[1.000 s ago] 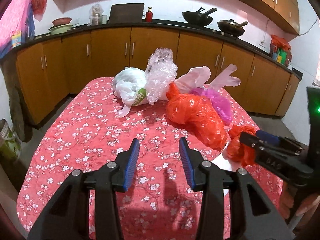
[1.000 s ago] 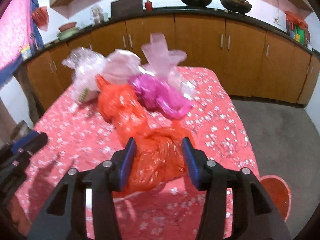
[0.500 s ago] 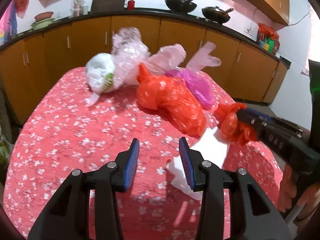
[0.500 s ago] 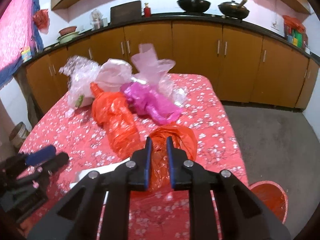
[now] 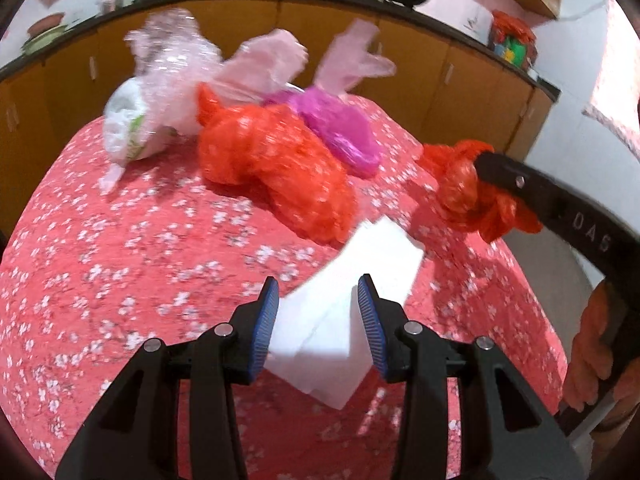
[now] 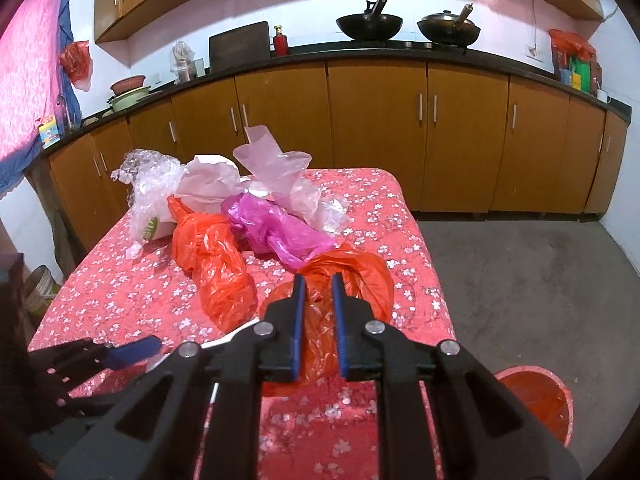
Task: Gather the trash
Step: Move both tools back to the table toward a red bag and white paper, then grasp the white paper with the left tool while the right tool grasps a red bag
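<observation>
The small orange bag [image 6: 352, 280] is pinched in the right claw [image 6: 316, 284], whose jaws have just closed on it; the crumpled plastic bulges out between and around the blue pads. In the left wrist view the same bag [image 5: 464, 192] hangs from the claw's tip over the right edge of the tabletop [image 5: 120, 280], clear of the cloth.

The left claw [image 5: 318, 300] stands about half open with nothing held. A white paper [image 5: 352, 288] lies flat on the flowered red cloth beneath it and shows in the gap between the blue pads; whether the pads touch it I cannot tell.

Just beyond the paper lies a larger orange bag [image 5: 272, 172], stretched along the middle of the tabletop. A magenta bag [image 5: 340, 128] lies against its far right side. Behind these sit pale pink bags [image 5: 276, 64], a clear bubble wrap [image 5: 172, 52] and a white bag [image 5: 128, 120] with green print, bunched together at the far end.

On the floor to the right of the tabletop stands a red bin [image 6: 536, 404], near the lower edge of the right wrist view. Brown cabinets [image 6: 376, 132] run along the back wall, with two woks [image 6: 368, 24] on top.
</observation>
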`<state>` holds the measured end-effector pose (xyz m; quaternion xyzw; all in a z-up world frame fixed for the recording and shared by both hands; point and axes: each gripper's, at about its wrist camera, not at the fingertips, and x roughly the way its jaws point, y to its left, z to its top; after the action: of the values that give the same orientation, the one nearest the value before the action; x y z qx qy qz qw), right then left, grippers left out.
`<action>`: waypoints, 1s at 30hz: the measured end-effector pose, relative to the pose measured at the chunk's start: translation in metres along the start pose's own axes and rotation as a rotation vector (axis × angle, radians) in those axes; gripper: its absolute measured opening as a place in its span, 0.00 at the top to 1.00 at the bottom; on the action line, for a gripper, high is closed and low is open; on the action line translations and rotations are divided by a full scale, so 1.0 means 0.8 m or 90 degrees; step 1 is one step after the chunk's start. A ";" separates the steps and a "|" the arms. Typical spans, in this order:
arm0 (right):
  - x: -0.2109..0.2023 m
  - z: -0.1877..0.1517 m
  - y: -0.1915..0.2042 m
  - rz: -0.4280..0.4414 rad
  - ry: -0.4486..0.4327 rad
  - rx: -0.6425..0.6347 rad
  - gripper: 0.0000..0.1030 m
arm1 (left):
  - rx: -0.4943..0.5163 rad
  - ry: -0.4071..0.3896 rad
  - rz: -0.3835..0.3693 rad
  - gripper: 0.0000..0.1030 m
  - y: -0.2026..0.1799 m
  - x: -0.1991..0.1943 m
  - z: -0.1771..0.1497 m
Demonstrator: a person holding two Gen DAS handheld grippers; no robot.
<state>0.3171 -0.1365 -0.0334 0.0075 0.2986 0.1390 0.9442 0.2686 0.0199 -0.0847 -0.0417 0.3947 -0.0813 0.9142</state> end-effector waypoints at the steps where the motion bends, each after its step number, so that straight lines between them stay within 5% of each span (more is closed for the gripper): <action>1: 0.000 -0.001 0.000 0.000 0.000 0.000 0.86 | 0.012 0.005 0.002 0.59 -0.003 0.003 0.000; 4: 0.000 -0.001 -0.001 0.000 0.000 0.001 0.86 | 0.032 0.032 0.017 0.60 -0.010 0.017 -0.002; 6: 0.000 -0.001 -0.002 0.000 0.001 0.003 0.86 | 0.040 0.028 0.023 0.69 -0.012 0.018 -0.003; 8: -0.001 -0.002 -0.004 0.000 0.002 0.005 0.86 | 0.045 0.028 0.032 0.89 -0.012 0.019 -0.001; 11: -0.001 -0.002 -0.004 0.002 0.003 0.007 0.86 | 0.042 0.028 0.035 0.99 0.000 0.019 0.000; 30: 0.009 -0.001 0.026 0.022 0.005 -0.006 0.86 | -0.011 0.023 0.129 0.99 0.121 -0.014 -0.007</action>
<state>0.3167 -0.1146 -0.0362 0.0079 0.3018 0.1564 0.9404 0.2682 0.1170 -0.0945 -0.0080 0.4138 0.0144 0.9102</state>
